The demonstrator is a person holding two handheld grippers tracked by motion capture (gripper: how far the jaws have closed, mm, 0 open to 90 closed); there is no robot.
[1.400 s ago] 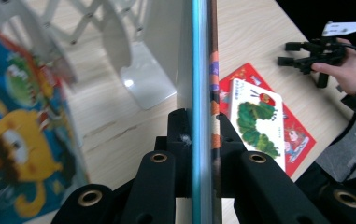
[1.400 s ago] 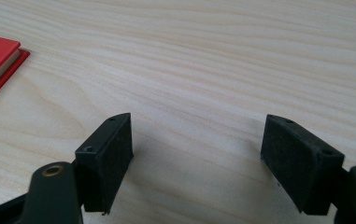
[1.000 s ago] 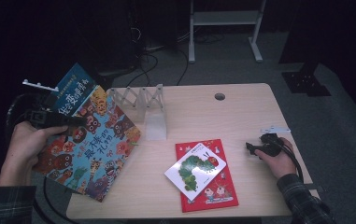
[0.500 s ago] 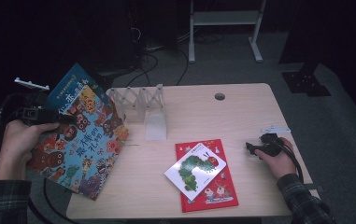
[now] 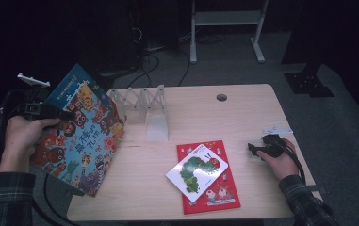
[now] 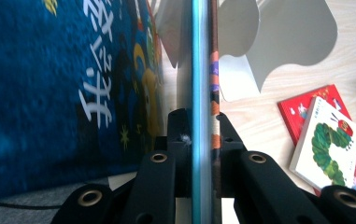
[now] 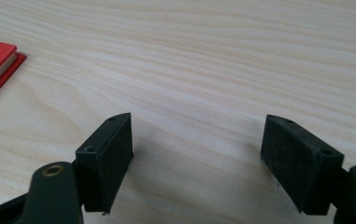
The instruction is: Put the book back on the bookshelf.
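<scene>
My left gripper (image 5: 57, 113) hangs over the table's left edge, shut on two thin picture books held together and tilted. One is a colourful animal-cover book (image 5: 80, 141), with a blue book (image 5: 69, 84) behind it. In the left gripper view the pads of that gripper (image 6: 202, 122) pinch both spines, the blue cover (image 6: 49, 93) to the left. A white fold-out book rack (image 5: 142, 101) stands at the table's back left. My right gripper (image 5: 252, 148) rests on the wood at the right, open, with bare table between its pads (image 7: 196, 154).
A caterpillar board book (image 5: 196, 172) lies on top of a red book (image 5: 215, 193) near the front middle of the wooden table (image 5: 243, 117). A cable hole (image 5: 221, 97) is at the back. A small white piece (image 5: 276, 130) lies by the right edge.
My left hand has carried the two books a little to the left, away from the rack and further off the table's edge. The right hand has stayed put.
</scene>
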